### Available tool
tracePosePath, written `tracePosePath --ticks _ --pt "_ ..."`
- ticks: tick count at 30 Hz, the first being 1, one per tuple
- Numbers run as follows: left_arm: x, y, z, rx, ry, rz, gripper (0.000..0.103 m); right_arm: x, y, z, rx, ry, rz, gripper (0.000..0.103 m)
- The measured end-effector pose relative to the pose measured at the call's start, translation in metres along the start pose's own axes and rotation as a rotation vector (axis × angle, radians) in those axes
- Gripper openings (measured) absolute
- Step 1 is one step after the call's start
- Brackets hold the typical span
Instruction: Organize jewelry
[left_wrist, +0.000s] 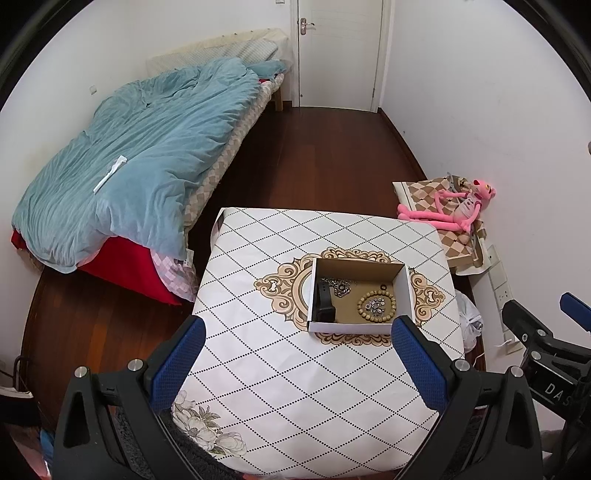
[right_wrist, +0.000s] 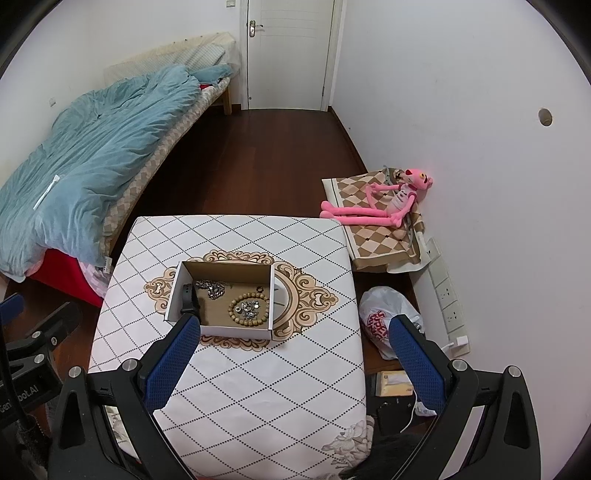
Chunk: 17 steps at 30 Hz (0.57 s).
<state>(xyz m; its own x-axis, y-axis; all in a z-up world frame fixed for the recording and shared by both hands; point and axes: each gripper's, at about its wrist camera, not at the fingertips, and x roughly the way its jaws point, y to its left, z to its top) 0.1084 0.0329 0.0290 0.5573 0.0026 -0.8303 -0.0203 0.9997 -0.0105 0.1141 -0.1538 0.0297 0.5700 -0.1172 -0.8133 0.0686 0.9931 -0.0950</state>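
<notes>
A shallow cardboard box (left_wrist: 406, 291) (right_wrist: 177, 288) sits on the table (left_wrist: 295, 387) (right_wrist: 240, 369) with the diamond-pattern cloth. Inside lie a black watch (left_wrist: 324, 301) (right_wrist: 189, 300), a silver chain (left_wrist: 340, 287) (right_wrist: 215, 288), a wooden bead bracelet (left_wrist: 376, 304) (right_wrist: 248, 309) around a small silver piece, and a small dark ring (left_wrist: 384, 287) (right_wrist: 260, 289). My left gripper (left_wrist: 297, 326) hovers open just in front of the box. My right gripper (right_wrist: 293, 325) is open too, its left fingertip (right_wrist: 188, 325) over the box's near corner.
A bed with a blue duvet (left_wrist: 140, 158) (right_wrist: 85, 147) stands to the left. A pink plush toy (left_wrist: 458, 206) (right_wrist: 388, 203) lies on a checkered cushion by the right wall. A white plastic bag (right_wrist: 384, 317) and wall sockets (right_wrist: 450, 306) sit right of the table.
</notes>
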Motion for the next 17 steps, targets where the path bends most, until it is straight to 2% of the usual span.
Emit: tracePosePath --ticks 17 --pt "-0.0021 -0.0014 -0.0014 0.002 -0.011 -0.010 0.103 0.0004 -0.0013 -0.0011 -0.006 0.007 0.001 0.103"
